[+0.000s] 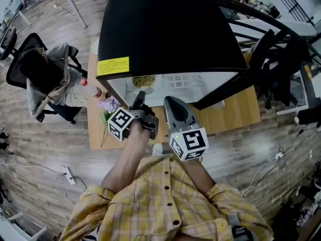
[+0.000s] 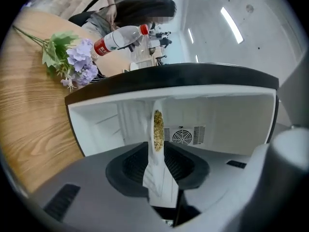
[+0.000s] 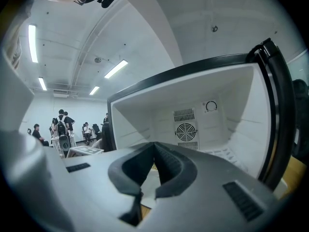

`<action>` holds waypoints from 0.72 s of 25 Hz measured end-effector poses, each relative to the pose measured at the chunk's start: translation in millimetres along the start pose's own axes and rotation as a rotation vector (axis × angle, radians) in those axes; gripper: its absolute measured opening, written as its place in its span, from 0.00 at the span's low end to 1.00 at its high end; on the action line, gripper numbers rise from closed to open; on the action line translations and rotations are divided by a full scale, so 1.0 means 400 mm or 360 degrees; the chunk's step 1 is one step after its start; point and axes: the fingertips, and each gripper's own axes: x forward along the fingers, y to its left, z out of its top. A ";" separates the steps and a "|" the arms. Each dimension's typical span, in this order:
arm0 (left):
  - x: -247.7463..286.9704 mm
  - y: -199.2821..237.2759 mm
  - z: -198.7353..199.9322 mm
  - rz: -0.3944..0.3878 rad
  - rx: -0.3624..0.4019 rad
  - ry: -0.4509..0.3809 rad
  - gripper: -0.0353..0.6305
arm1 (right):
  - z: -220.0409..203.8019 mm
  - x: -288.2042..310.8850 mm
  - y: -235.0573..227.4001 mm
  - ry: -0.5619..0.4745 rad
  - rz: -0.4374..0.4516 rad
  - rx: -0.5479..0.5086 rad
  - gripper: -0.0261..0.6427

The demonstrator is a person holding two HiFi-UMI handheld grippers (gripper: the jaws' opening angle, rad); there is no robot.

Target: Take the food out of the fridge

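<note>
My L gripper (image 2: 156, 151) is clamped on a white plate w/ yellowish grains (image 2: 157, 125) at the black fridge's (image 1: 165, 29) open front. R gripper (image 3: 154, 146) has its jaws together, empty afaict.

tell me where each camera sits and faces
Head view: on the person's head, steeply down at the open fridge; arms, left gripper, right gripper show.
Left gripper view: on the left gripper, into the fridge; jaws shut on a plate.
Right gripper view: on the right gripper, into the fridge; jaws together.
Shared: both gripper views show the fan grille.
</note>
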 end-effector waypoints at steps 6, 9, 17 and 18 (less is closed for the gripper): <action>0.006 0.024 0.019 0.0038 -0.0081 -0.0032 0.20 | 0.001 0.002 0.015 -0.0015 0.0007 -0.0013 0.05; 0.016 0.023 0.021 0.0048 -0.0085 -0.0036 0.19 | 0.006 0.004 0.008 -0.0017 0.0002 -0.0015 0.05; 0.018 0.016 0.020 0.0102 -0.0054 -0.0079 0.09 | 0.011 0.003 -0.022 -0.0023 -0.0026 0.0013 0.05; 0.016 0.011 0.023 0.0096 -0.0054 -0.0083 0.09 | 0.011 0.003 -0.020 -0.0026 -0.0028 0.0014 0.05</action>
